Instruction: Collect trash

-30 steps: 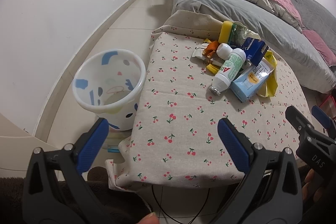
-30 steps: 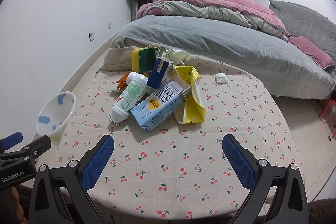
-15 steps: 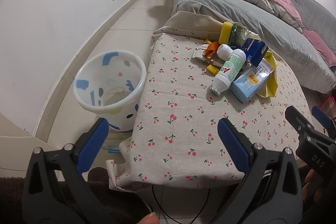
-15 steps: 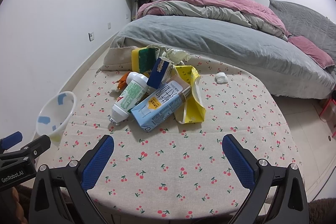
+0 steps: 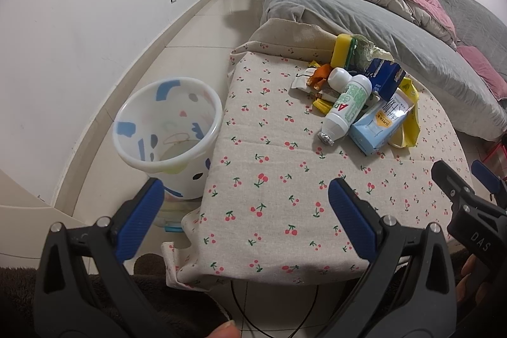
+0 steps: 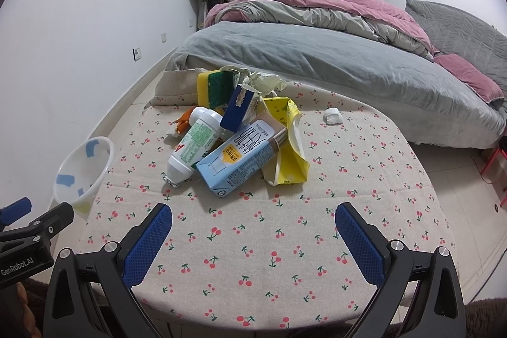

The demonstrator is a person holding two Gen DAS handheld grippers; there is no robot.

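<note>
A pile of trash lies on the cherry-print table [image 6: 285,243]: a white and green bottle [image 6: 193,144], a light blue milk carton [image 6: 240,160], a yellow bag [image 6: 288,148], a dark blue box [image 6: 236,111], a yellow-green sponge [image 6: 215,86] and orange wrappers [image 5: 318,75]. A small white crumpled scrap [image 6: 332,116] lies apart at the right. A white bin [image 5: 168,122] with blue patches stands on the floor left of the table. My left gripper [image 5: 247,205] and right gripper [image 6: 253,227] are open and empty over the near table edge.
A bed [image 6: 348,53] with grey and pink bedding runs behind the table. A white wall [image 5: 79,21] is at the left, close behind the bin. A black cable [image 5: 275,319] hangs under the table's near edge. A red object [image 6: 497,167] stands on the floor at right.
The left wrist view has tilted slightly, so the pile and bin sit a little lower in it. Nothing was taken hold of; the right gripper has not moved.
</note>
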